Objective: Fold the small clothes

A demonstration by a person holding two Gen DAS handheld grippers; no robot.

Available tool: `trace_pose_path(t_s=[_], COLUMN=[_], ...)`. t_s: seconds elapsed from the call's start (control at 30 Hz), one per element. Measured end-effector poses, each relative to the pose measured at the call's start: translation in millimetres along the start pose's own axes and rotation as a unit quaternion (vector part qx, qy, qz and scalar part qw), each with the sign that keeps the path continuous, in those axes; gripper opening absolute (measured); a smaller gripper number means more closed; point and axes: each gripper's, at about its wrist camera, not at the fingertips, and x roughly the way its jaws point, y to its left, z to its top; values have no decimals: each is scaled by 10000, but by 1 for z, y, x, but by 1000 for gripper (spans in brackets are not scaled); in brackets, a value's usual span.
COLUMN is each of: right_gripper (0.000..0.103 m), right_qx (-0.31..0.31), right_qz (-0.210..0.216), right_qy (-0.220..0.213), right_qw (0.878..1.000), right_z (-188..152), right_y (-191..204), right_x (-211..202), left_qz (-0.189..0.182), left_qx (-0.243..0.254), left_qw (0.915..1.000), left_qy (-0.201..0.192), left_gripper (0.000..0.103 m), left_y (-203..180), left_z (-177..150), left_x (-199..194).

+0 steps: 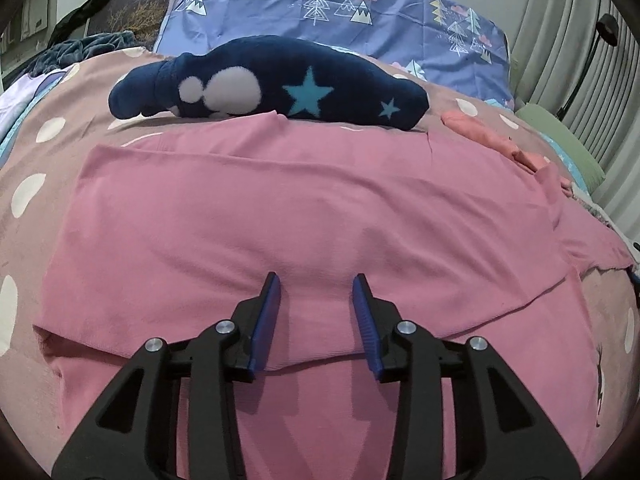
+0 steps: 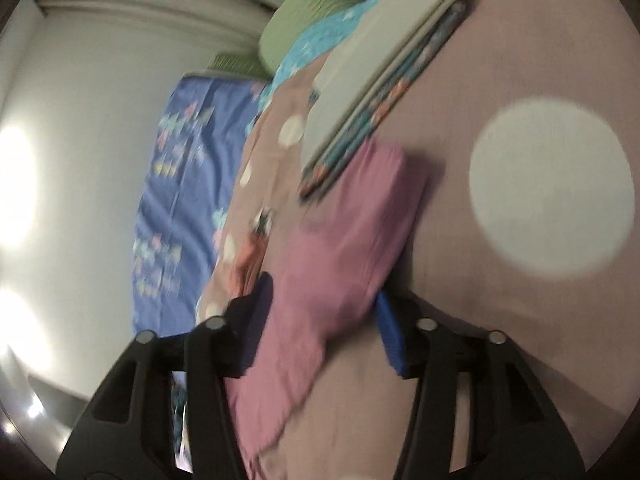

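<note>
A pink garment (image 1: 280, 208) lies spread flat on the polka-dot bed cover (image 1: 36, 200), its near edge folded over. My left gripper (image 1: 317, 280) hovers low over that near fold. Its blue pads (image 1: 267, 320) stand apart with only flat cloth under the gap, nothing pinched. The right wrist view is blurred and rolled sideways. There a narrow strip of the pink garment (image 2: 344, 232) runs through the gap of my right gripper (image 2: 323, 288). Its jaws stand apart and the strip looks loose between them.
A navy fleece piece with stars (image 1: 272, 80) lies beyond the pink garment, and a coral piece (image 1: 492, 136) lies at the right. A blue tree-print pillow (image 1: 340, 8) and a green pillow (image 1: 560, 136) sit behind. A folded grey and patterned stack (image 2: 360, 92) rests near the strip.
</note>
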Motion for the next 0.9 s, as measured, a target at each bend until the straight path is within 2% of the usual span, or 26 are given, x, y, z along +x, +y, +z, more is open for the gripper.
trace_pose_path(t_s=[0.07,0.1,0.13,0.2,0.27,0.33,0.4,0.5,0.57,0.6,0.63,0.73,0.8,0.83,0.9], right_gripper=[11,6,5,4,4,4,4,5,5,5,5,7,8,8,11], right_qx=[304,476,582,401,-75,-605,-1196,-2228,-2713,-3003,-3184,-3715,-3783,-3771,-3648], right_qz=[-51,8,109,369,906,1447,1927,2587,2787,2773,2675,2015,1685,1571,1659], right_qy=[-232,-276,-247,-229,-78,302,688,1501,2134,2517,2693,3316,3604,3666,3680], right_qw=[9993,9985,9979,9983,9958,9872,9715,9278,8962,8772,8686,8435,8358,8359,8390], right_z=[16,20,20,16,-1,-31,-71,-157,-212,-248,-265,-324,-341,-340,-338], right_y=[-9,-16,-19,-7,27,73,119,182,200,202,202,176,155,146,135], right_x=[7,10,13,15,15,20,23,29,40,50,57,86,102,110,107], left_qz=[-9,-11,-21,-29,-32,2,10,-111,-268,-346,-400,-558,-672,-707,-794], left_qx=[-2,-5,-12,-17,-6,40,52,-44,-175,-240,-285,-409,-496,-520,-567], left_qw=[10000,10000,10000,10000,10000,10000,10000,9999,9995,9991,9988,9976,9965,9961,9952], left_qy=[-4,-4,-6,-4,1,6,-4,-27,-51,-61,-68,-84,-92,-94,-96], left_gripper=[40,40,40,40,41,42,42,42,42,42,42,42,42,43,44], left_y=[1,0,1,1,1,-1,-2,3,9,11,13,17,21,22,23], left_z=[0,0,0,0,0,1,0,0,0,0,-1,-1,-1,-1,-1], left_x=[0,0,0,0,0,0,0,-1,-2,-3,-3,-3,-2,-2,-2])
